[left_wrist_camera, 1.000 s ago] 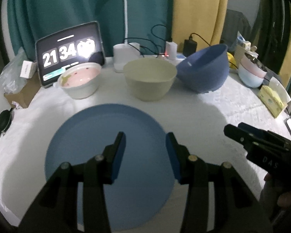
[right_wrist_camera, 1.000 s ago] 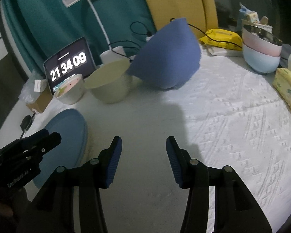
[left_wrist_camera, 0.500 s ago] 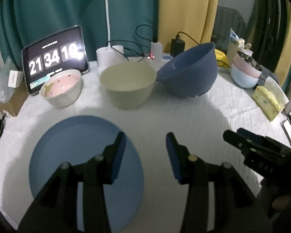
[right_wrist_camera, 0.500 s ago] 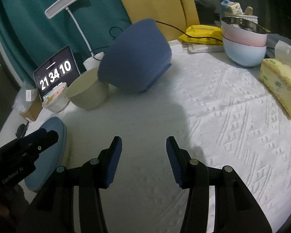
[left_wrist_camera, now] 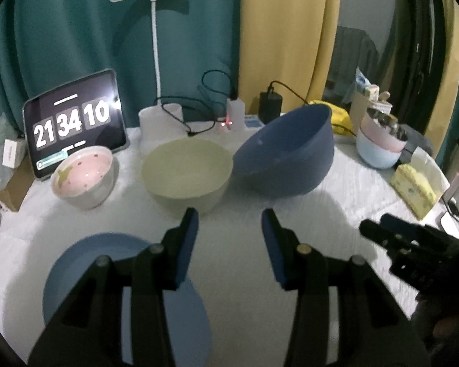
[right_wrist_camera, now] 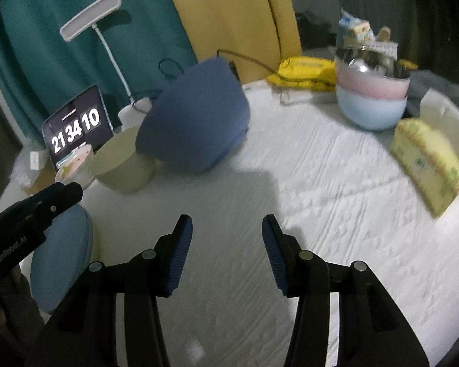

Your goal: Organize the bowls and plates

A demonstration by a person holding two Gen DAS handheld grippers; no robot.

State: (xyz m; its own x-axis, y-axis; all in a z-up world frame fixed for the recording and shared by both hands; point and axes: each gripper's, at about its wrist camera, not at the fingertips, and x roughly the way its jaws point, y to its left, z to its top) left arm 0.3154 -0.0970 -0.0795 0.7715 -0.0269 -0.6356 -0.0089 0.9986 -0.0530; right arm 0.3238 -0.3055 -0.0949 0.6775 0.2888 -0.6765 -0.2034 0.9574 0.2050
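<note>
Your left gripper (left_wrist_camera: 229, 232) is spread wide and grasps nothing; it hangs above the white textured cloth of the round desk (left_wrist_camera: 336, 214). Its left finger overlaps the near rim of the flat blue plastic plate (left_wrist_camera: 76, 272) in the left wrist view; whether they touch, you cannot tell. The plate lies flat on the cloth at the near left.

Your right gripper (right_wrist_camera: 226, 238) is likewise spread, nothing between its blue pads, over bare cloth near the middle of the desk.

Row of bowls across the far side, left to right in the left wrist view:
- small white ceramic bowl with pink spotted inside (left_wrist_camera: 84, 180), upright, just in front of the tablet clock (left_wrist_camera: 75, 122) reading 21 34 10;
- pale green plastic bowl (left_wrist_camera: 186, 177), upright, near the small bowl but apart from it;
- large dark blue plastic bowl (left_wrist_camera: 287, 159), tilted, its opening facing left and its lower rim against the green bowl's right edge.

At the far right, a stack of pink bowl over light blue bowl (right_wrist_camera: 371, 101) with a shiny metal piece on top. A yellow patterned tissue box (right_wrist_camera: 428, 156) sits nearer, on the right edge. A white desk lamp (left_wrist_camera: 154, 6) stands behind the bowls.
</note>
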